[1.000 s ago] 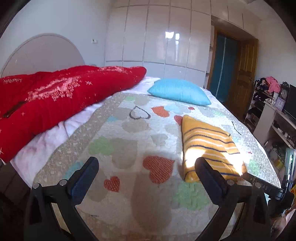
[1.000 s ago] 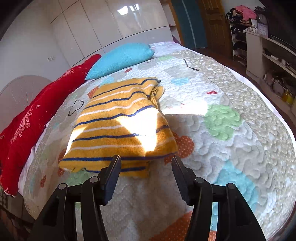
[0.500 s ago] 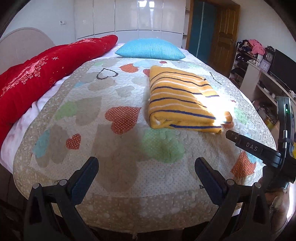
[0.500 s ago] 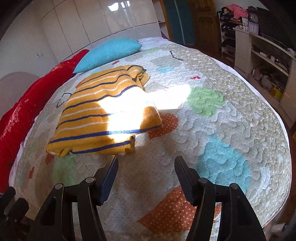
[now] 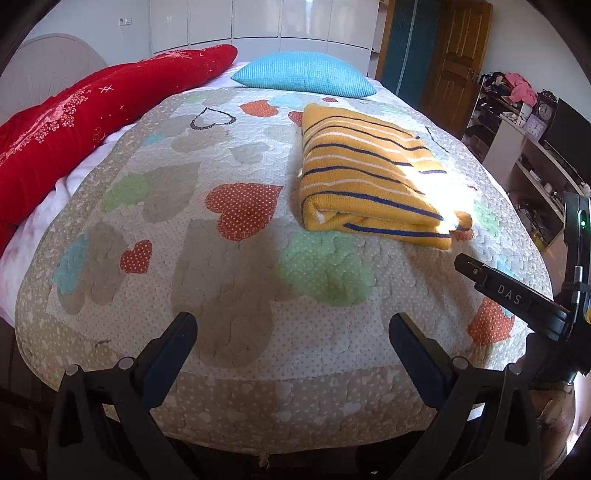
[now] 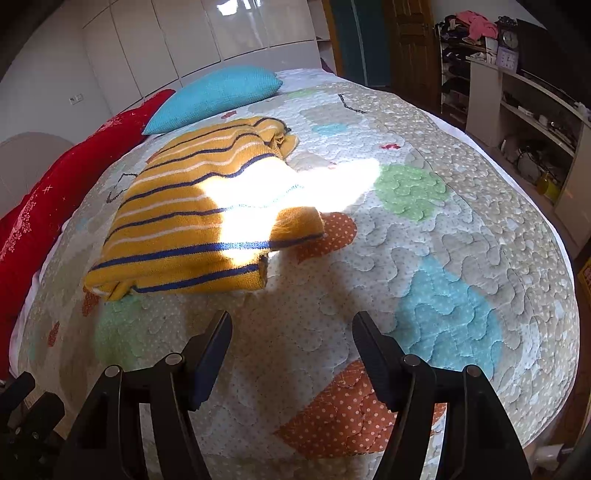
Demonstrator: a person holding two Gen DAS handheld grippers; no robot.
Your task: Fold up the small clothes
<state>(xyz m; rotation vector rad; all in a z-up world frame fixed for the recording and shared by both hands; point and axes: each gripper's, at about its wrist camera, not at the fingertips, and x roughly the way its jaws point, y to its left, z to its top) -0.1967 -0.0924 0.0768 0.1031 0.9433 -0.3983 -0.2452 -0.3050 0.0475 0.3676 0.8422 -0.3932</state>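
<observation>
A folded yellow sweater (image 5: 365,177) with navy and white stripes lies on the heart-patterned quilt (image 5: 236,280); it also shows in the right wrist view (image 6: 192,221), with a patch of sunlight across it. My left gripper (image 5: 291,332) is open and empty, held back over the foot of the bed, well short of the sweater. My right gripper (image 6: 291,332) is open and empty, just short of the sweater's near edge. The right tool's body (image 5: 517,295) shows at the right of the left wrist view.
A turquoise pillow (image 5: 303,74) and a red blanket (image 5: 85,118) lie at the head and left side of the bed. White wardrobes (image 6: 207,33), a wooden door (image 5: 454,51) and cluttered shelves (image 6: 524,122) line the room on the right.
Both grippers have drawn back from the sweater toward the foot of the bed. The sweater stays folded and in place. Both remain open.
</observation>
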